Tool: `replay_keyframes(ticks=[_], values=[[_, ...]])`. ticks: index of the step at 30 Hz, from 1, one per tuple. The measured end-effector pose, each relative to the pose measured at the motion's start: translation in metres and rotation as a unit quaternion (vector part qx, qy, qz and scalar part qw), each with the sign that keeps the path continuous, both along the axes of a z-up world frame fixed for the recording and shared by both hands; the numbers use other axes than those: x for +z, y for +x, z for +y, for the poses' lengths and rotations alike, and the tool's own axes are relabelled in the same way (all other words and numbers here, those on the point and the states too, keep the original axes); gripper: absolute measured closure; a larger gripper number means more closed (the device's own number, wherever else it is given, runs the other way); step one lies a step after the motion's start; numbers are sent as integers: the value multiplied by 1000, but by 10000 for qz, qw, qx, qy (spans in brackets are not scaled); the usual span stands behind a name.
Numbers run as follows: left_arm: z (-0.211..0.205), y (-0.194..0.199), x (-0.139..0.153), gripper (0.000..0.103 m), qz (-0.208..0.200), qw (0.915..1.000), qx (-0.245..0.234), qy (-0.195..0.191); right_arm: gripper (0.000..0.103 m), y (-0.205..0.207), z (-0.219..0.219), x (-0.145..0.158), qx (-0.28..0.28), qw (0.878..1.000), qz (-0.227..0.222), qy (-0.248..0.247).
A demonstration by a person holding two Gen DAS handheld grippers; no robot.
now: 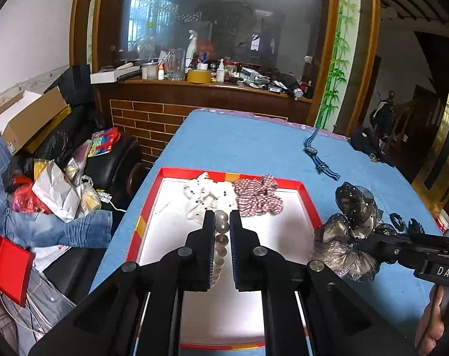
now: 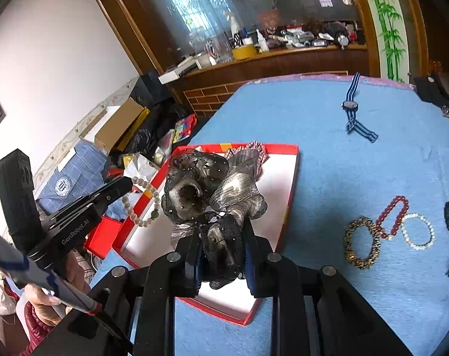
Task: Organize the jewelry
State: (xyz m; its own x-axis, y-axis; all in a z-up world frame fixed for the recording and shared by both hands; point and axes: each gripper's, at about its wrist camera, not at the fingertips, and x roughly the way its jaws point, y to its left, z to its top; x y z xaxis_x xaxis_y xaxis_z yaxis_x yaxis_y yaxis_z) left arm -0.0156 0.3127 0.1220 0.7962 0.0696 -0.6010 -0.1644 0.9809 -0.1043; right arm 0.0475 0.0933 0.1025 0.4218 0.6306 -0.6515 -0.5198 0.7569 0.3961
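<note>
Left wrist view. Left gripper [image 1: 222, 218] — jaws drawn nearly together on a pale beaded bracelet [image 1: 220, 237], whose beads run in a line between the two pads. Directly beneath and ahead of the fingers: a red-rimmed tray [image 1: 309, 195] with a white floor, resting on a blue table cover [image 1: 239, 142]. At the tray's far end, ahead of the fingertips, a white scrunchie with dark dots [image 1: 205, 197] and, just right of it, a red-and-white striped scrunchie [image 1: 258, 197]. To the right of the fingers, at the tray's right rim, the right gripper [image 1: 358, 237] carries a dark sheer ruffled hair accessory [image 1: 352, 216]. Further ahead and right, a blue striped watch [image 1: 316, 155] lies flat on the cover.

Right wrist view. Right gripper [image 2: 221, 246] — jaws narrowly apart, clamped on the base of the dark sheer ruffled hair accessory [image 2: 206, 184], which fans out ahead of the fingertips above the tray [image 2: 294, 178]. Left of the fingers, the left gripper [image 2: 117, 190] has the beaded bracelet [image 2: 144, 204] hanging as a loop over the tray's left rim. Right of the fingers, on the cover [image 2: 328, 178]: a leopard-print scrunchie [image 2: 361, 243], a dark red bead bracelet [image 2: 392, 216], a white bead bracelet [image 2: 417, 231]. Far ahead and right — the watch [image 2: 352, 109].
</note>
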Motion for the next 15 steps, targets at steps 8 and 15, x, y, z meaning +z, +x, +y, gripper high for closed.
replay_keyframes(ticks=[8,15], values=[[20,9,-7,94,119,9998,147,-47,79,10,11,-8,-20,9998,171,-98],[30,17,-14,94,243,9994,246,0,78,17,19,-13,-6,9996,268,-134]])
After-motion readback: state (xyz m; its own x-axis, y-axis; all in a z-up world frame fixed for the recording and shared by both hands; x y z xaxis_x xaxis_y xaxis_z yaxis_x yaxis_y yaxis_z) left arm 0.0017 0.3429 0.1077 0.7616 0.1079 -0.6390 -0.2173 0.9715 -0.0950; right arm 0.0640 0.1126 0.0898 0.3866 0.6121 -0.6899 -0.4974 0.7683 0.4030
